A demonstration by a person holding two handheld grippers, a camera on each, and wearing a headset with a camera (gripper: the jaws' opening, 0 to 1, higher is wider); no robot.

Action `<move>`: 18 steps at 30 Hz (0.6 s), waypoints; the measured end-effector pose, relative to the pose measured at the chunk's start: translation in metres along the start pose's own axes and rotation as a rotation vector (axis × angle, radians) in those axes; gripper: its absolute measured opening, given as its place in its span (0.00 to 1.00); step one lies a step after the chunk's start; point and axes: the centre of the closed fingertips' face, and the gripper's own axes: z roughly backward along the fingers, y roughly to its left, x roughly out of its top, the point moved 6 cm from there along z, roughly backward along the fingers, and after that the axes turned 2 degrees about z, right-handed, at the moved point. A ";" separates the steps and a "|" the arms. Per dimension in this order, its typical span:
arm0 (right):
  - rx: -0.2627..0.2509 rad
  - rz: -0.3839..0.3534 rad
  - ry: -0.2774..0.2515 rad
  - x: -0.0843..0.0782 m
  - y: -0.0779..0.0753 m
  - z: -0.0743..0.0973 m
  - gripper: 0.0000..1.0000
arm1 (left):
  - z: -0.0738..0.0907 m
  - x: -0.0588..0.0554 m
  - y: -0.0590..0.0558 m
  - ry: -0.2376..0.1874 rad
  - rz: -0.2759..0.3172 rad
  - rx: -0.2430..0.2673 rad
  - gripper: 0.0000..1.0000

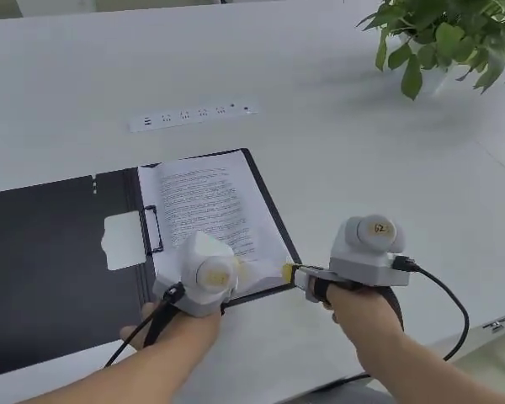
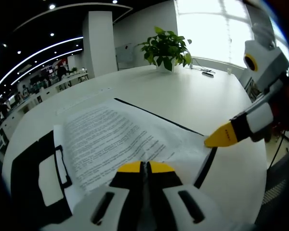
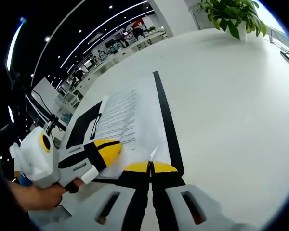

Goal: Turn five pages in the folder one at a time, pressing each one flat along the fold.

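Note:
A black folder [image 1: 59,252] lies open on the white table, its left cover flat. Printed pages [image 1: 206,198] sit on its right half under a clip [image 1: 154,227]. My left gripper [image 1: 242,271] is shut, its yellow tips [image 2: 143,167] resting on the lower part of the top page [image 2: 111,139]. My right gripper [image 1: 288,273] is at the page's lower right corner, shut on that corner; a white sliver of paper [image 3: 153,153] rises between its yellow tips [image 3: 149,167]. The left gripper [image 3: 106,149] lies just to the left of it on the page [image 3: 127,118].
A white power strip [image 1: 194,114] lies on the table beyond the folder. A potted plant [image 1: 446,34] stands at the far right. The table's near edge runs just below my hands. A cable trails from the right gripper.

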 end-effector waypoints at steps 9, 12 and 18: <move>0.065 -0.097 -0.066 0.010 0.011 0.012 0.00 | 0.012 0.000 0.002 0.018 0.118 -0.053 0.10; 0.113 -0.129 -0.111 0.019 0.024 0.019 0.00 | 0.026 -0.001 0.006 0.026 0.096 -0.060 0.18; 0.236 -0.105 -0.195 0.041 0.067 0.035 0.00 | 0.073 0.012 0.036 -0.061 0.149 -0.013 0.20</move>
